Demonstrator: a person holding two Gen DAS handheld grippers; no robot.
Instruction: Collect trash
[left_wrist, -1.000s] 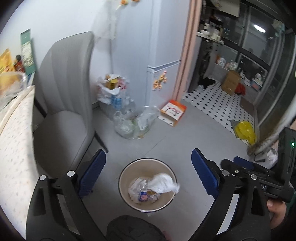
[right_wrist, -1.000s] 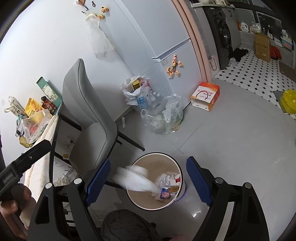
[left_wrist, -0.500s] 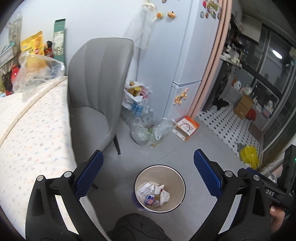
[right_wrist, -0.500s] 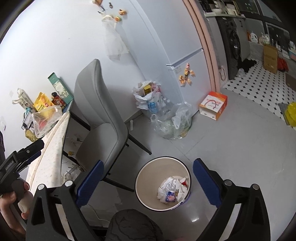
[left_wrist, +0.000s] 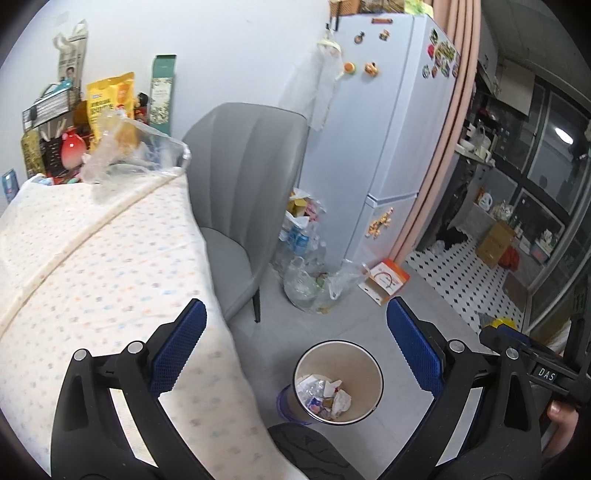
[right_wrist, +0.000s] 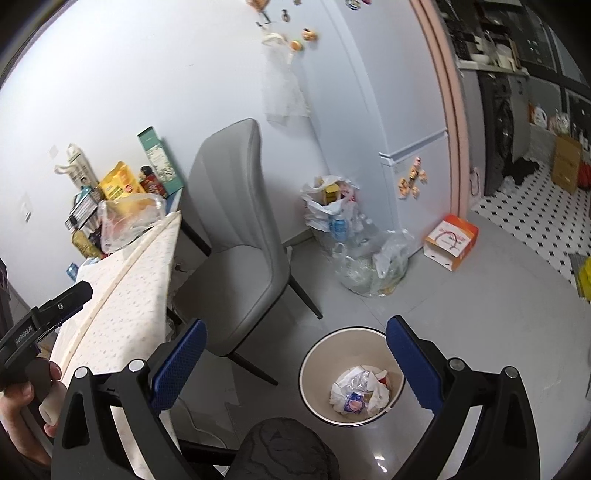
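A round beige trash bin (left_wrist: 338, 352) stands on the grey floor and holds crumpled white paper and wrappers (left_wrist: 325, 397). It also shows in the right wrist view (right_wrist: 351, 336) with the same trash (right_wrist: 360, 393) inside. My left gripper (left_wrist: 293, 339) is open and empty, held high above the bin and the table edge. My right gripper (right_wrist: 293, 354) is open and empty, also high above the floor, with the bin under its right finger. The right gripper's body shows in the left wrist view (left_wrist: 535, 363), and the left gripper's body in the right wrist view (right_wrist: 44, 319).
A table with a dotted cloth (left_wrist: 92, 258) stands at the left, with a clear plastic bag (left_wrist: 125, 147) and snack packs at its far end. A grey chair (left_wrist: 243, 192) stands beside it. Plastic bags of bottles (left_wrist: 314, 284), an orange box (left_wrist: 386, 282) and a fridge (left_wrist: 384, 129) stand beyond.
Both grippers have risen and drawn back from the bin. A white crumpled piece that was falling at the bin's rim now lies inside. The table has come into the left wrist view.
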